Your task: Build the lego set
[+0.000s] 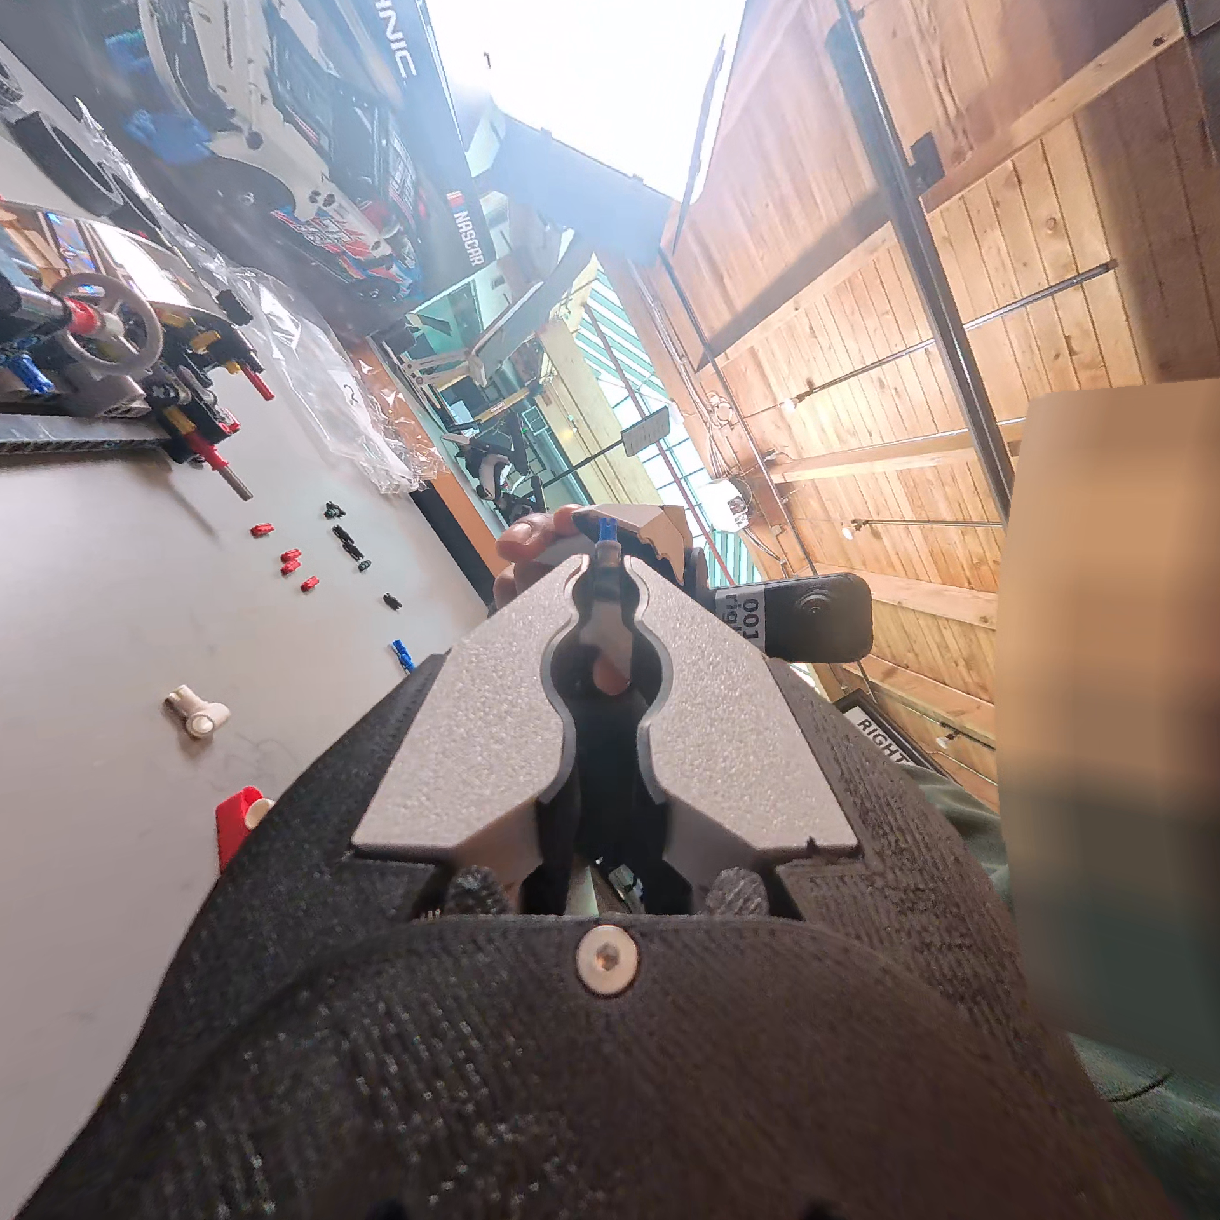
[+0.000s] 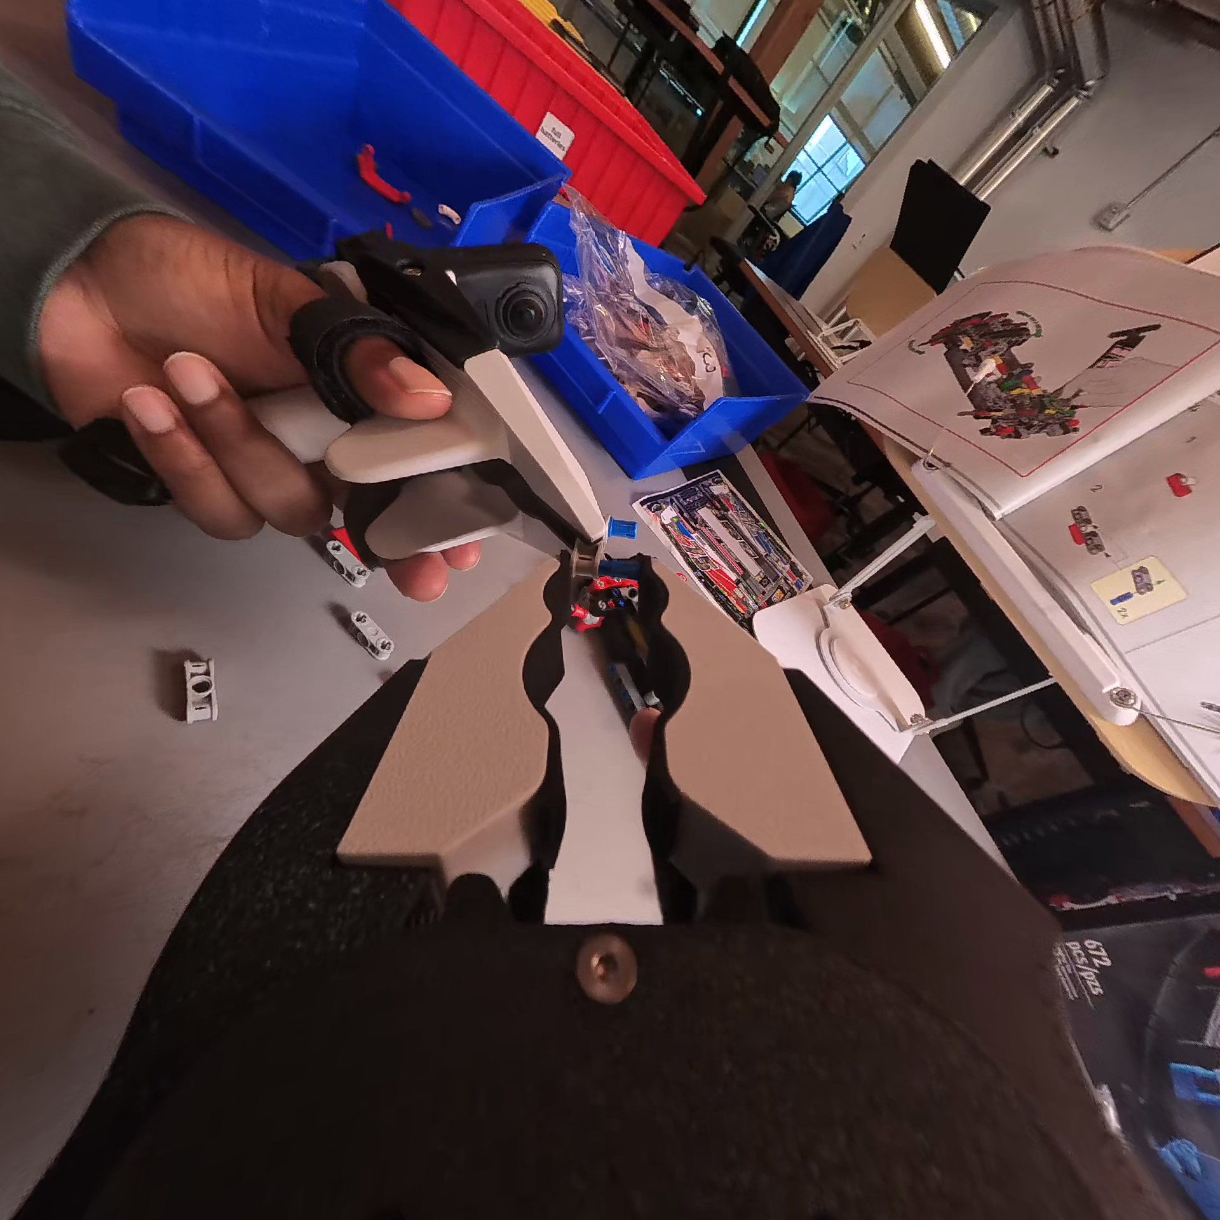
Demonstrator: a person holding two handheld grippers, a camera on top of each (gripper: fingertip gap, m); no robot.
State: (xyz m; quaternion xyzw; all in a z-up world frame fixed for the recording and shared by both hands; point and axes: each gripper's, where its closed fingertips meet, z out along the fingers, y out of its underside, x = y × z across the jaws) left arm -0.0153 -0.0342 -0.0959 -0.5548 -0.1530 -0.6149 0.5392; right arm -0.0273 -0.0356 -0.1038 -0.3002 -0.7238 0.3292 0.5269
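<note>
Holding a blue pin (image 1: 605, 533) at its tips, the left gripper (image 1: 604, 561) has its jaws nearly closed on the pin's tan end, presumably to aim the blue end at a hole. In the right wrist view the same pin (image 2: 622, 528) sits at 12 o'clock, just above the small red-and-black sub-assembly (image 2: 610, 597). The right gripper (image 2: 604, 594) pinches that assembly at the tips, jaws narrowly parted, likely steadying it for insertion. Loose red pins (image 1: 290, 560) lie on the table (image 1: 132, 594) at 9 o'clock.

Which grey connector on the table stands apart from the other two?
The grey connector at far left; the other two lie closer together, nearer the hand.
</note>
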